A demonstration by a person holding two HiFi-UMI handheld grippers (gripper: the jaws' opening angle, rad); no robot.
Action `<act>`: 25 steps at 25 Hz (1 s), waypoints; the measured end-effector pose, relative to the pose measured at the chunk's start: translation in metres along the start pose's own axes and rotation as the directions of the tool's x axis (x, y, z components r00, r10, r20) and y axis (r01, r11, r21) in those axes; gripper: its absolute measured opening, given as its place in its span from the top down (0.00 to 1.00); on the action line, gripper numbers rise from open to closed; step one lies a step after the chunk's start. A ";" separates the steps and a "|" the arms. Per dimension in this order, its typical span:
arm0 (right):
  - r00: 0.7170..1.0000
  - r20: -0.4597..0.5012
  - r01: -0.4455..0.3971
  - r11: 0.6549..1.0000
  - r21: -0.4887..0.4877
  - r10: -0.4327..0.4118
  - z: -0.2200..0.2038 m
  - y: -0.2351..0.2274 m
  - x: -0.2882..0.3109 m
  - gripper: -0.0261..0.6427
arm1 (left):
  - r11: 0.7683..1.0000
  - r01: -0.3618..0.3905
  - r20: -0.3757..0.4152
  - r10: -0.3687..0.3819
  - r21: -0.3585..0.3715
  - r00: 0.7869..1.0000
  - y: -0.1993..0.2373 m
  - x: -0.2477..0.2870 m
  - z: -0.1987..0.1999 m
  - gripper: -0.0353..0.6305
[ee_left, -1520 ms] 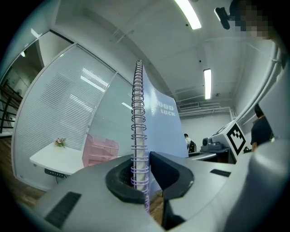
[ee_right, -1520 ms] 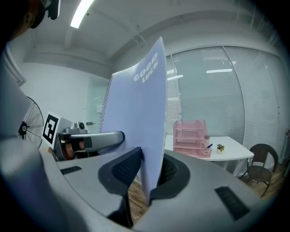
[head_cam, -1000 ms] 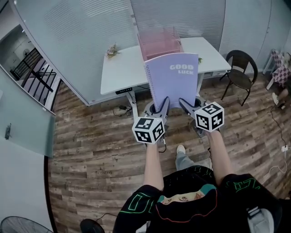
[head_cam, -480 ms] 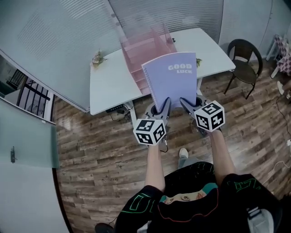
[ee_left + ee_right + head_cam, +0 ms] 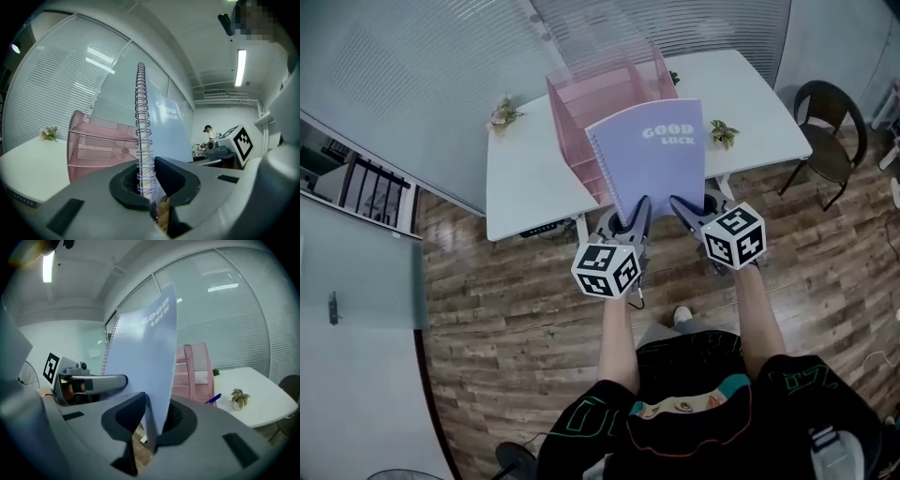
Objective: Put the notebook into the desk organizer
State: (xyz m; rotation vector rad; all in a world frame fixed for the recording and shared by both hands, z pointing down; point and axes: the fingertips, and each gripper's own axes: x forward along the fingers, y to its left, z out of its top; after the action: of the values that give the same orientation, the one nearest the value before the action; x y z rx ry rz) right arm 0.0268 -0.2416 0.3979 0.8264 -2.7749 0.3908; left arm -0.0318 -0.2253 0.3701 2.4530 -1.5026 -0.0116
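The person is standing on the wooden floor (image 5: 487,309) and is walking toward the white surface (image 5: 525,178). A second ago this surface was lying farther away. Now its near edge is just in front of the hands.

On the surface the pink mesh desk organizer (image 5: 581,103) is standing upright, with its slots open at the top. The lilac notebook (image 5: 656,159) is not yet inside it. It is hanging in the air, nearly upright, between the person and the organizer, and from the head view its far edge is now covering part of the pink wall.

The left claw (image 5: 636,214) is pinching the spiral edge near the lower corner. The right claw (image 5: 684,212) is clamping narrowly on the opposite lower edge of the cover. Both grips are looking firm.

Two small plants are sitting on the surface, one at the far left (image 5: 502,114) and one at the right (image 5: 724,132), and a blue pen (image 5: 212,399) is lying beside the organizer.

I think the carrying part is almost finished. What is remaining is lining up the notebook above a slot and lowering it.
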 end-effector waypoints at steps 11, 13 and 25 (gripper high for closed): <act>0.996 -0.047 -0.069 0.997 0.022 0.070 -0.012 0.000 0.035 0.89 | 0.999 -0.036 -0.012 0.035 -0.033 0.999 0.031 -0.001 -0.014 0.90; 0.994 -0.065 -0.083 0.996 0.034 0.085 -0.019 0.000 0.041 0.88 | 0.998 -0.049 -0.026 0.047 -0.049 0.999 0.036 -0.002 -0.022 0.90; 0.960 -0.232 -0.127 0.982 0.143 0.158 -0.106 0.016 0.055 0.88 | 0.966 -0.127 -0.169 0.090 -0.225 0.982 0.050 -0.021 -0.108 0.90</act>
State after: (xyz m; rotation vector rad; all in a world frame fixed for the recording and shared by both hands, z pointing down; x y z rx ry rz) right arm -0.0129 -0.2231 0.5102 0.5610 -2.6082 0.6536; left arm -0.0698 -0.2045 0.4827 2.1314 -1.4737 0.0232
